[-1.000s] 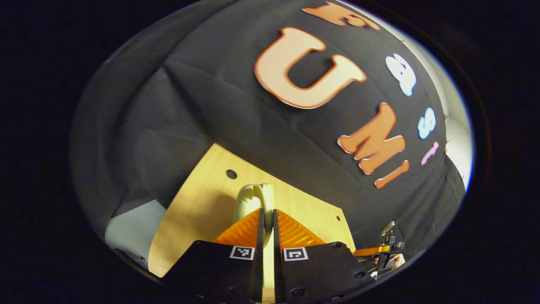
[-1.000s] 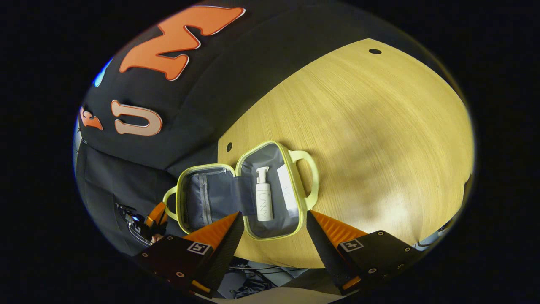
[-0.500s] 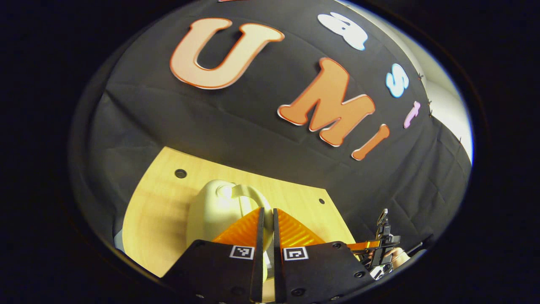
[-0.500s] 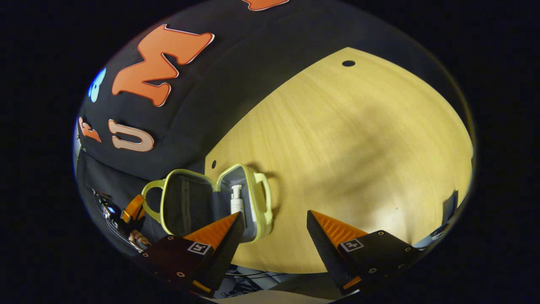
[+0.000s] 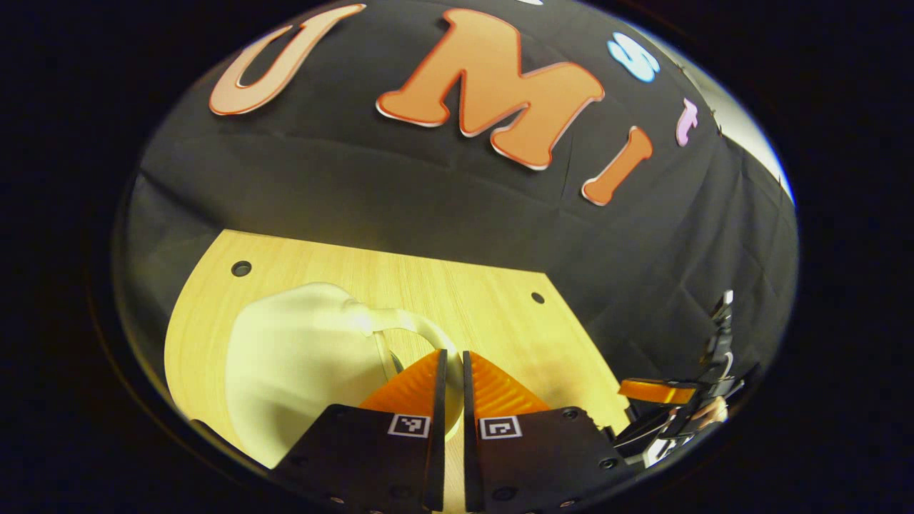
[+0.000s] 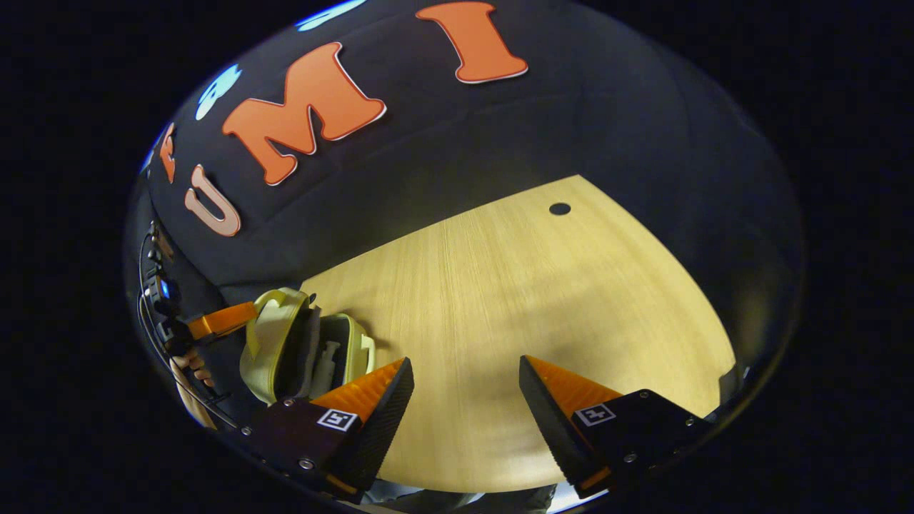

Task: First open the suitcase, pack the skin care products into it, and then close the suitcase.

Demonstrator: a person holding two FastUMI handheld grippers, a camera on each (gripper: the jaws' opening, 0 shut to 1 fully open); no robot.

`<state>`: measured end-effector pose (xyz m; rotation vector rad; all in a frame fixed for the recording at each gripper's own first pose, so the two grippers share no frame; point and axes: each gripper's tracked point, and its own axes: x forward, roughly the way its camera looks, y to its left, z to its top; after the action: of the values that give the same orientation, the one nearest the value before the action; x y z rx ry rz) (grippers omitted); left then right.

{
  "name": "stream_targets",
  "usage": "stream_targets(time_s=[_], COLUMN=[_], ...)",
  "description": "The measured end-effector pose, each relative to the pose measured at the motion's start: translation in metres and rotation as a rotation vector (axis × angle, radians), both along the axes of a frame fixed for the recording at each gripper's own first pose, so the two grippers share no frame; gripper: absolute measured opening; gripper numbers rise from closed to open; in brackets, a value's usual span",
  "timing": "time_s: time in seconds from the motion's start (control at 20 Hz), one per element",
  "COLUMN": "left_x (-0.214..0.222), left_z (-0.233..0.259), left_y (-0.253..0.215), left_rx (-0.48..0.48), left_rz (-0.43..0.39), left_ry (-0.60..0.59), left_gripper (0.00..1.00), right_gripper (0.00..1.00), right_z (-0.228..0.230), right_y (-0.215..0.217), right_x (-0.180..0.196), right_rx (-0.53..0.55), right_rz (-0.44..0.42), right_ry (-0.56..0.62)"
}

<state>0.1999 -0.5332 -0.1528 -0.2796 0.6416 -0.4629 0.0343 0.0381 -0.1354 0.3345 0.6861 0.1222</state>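
Note:
The pale yellow suitcase (image 6: 268, 343) stands half closed at the table's left edge in the right gripper view. Its lid is tilted up over the base (image 6: 360, 350). A white pump bottle (image 6: 327, 357) shows in the gap between them. My left gripper (image 5: 450, 364) is shut on the lid's handle (image 5: 418, 327), and the lid's outer shell (image 5: 300, 364) bulges to its left. In the right gripper view, the left gripper's orange finger (image 6: 221, 320) reaches the lid's top. My right gripper (image 6: 464, 365) is open over bare table, right of the suitcase, holding nothing.
The wooden table (image 6: 543, 300) has round holes (image 6: 560, 208) near its far edge. The black cloth wall stands behind it. A hand (image 6: 189, 365) holds the left gripper. The right gripper (image 5: 657, 391) shows at the table's right edge in the left gripper view.
The lid has swung from lying flat open to standing tilted over the base, carried by my left gripper. My right gripper has drawn away to the right and stayed open.

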Motion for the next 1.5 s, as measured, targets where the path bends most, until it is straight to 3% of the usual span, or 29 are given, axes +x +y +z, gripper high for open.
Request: stream_targets(time_s=[0.2, 0.45, 0.55, 0.7, 0.75, 0.85, 1.0, 1.3, 1.5], left_x=[0.006, 0.002, 0.001, 0.0, -0.002, 0.0, -0.001, -0.044, -0.08], left_z=[-0.054, -0.142, -0.155, -0.148, -0.135, -0.099, -0.018, 0.162, 0.205], left_y=[-0.041, -0.089, -0.092, -0.091, -0.088, -0.08, -0.056, -0.023, -0.013], left_rx=[0.075, 0.151, 0.225, 0.316, 0.325, 0.317, 0.313, 0.244, 0.195], left_rz=[-0.009, 0.016, 0.013, 0.041, 0.054, 0.1, 0.201, 0.457, 0.515], left_ry=[0.058, 0.085, 0.05, -0.01, -0.029, -0.098, -0.25, -0.633, -0.697], left_gripper=[0.11, 0.11, 0.09, 0.15, 0.15, 0.29, 1.0, 0.98, 0.99], right_gripper=[0.95, 0.95, 0.95, 0.95, 0.95, 0.95, 0.95, 0.95, 0.95], right_z=[0.018, 0.026, 0.031, 0.04, 0.045, 0.055, 0.075, 0.146, 0.175], right_y=[-0.011, -0.016, -0.017, -0.017, -0.015, -0.011, -0.009, -0.013, -0.016], right_x=[0.006, 0.008, 0.01, 0.016, 0.018, 0.022, 0.027, 0.029, 0.028], right_rx=[-0.062, -0.089, -0.097, -0.115, -0.116, -0.111, -0.119, -0.188, -0.245], right_rz=[0.002, 0.022, 0.023, 0.021, 0.022, 0.029, 0.037, 0.029, 0.049], right_ry=[-0.122, -0.178, -0.203, -0.24, -0.253, -0.285, -0.35, -0.601, -0.719])
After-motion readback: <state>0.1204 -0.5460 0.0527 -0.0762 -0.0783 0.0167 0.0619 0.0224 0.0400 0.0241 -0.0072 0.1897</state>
